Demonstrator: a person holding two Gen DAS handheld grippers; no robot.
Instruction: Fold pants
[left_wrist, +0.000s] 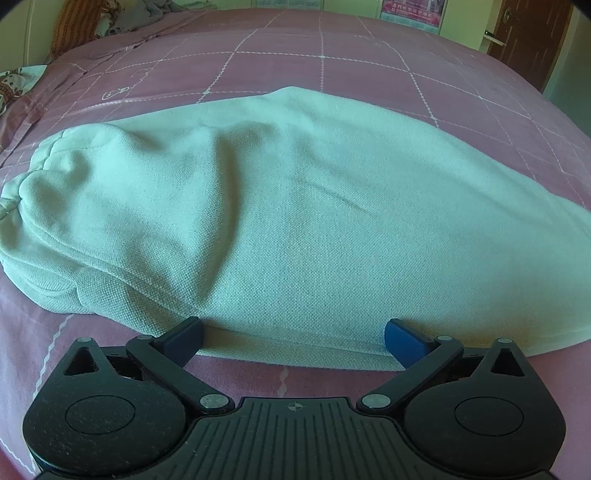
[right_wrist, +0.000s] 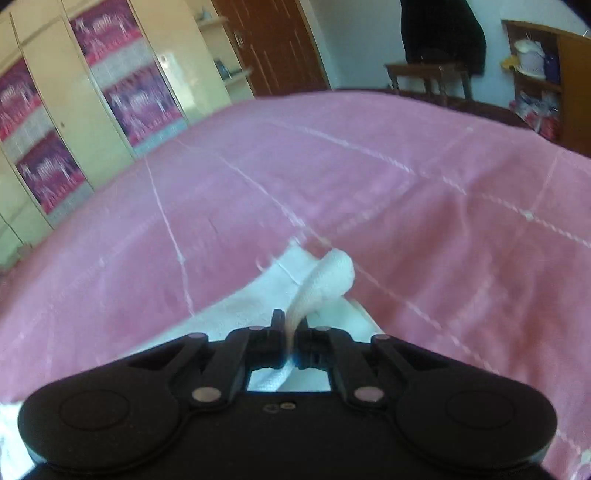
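The white pants (left_wrist: 295, 221) lie across the pink bed, waistband at the left, legs running off to the right. My left gripper (left_wrist: 293, 338) is open, its dark blue pads (left_wrist: 404, 341) resting at the near edge of the cloth, one to each side of a flat hem strip. In the right wrist view my right gripper (right_wrist: 291, 325) is shut on a pinched fold of the pants (right_wrist: 328, 273), which stands up from between the jaws. More white cloth (right_wrist: 258, 299) lies below it. The view is blurred.
The pink bedspread (left_wrist: 332, 48) with white stitched squares spreads all around. Pillows and bedding (left_wrist: 81, 22) lie at the far left. A wardrobe (right_wrist: 74, 92), a brown door (right_wrist: 273, 44), a chair (right_wrist: 428, 77) and shelves (right_wrist: 535, 74) stand beyond the bed.
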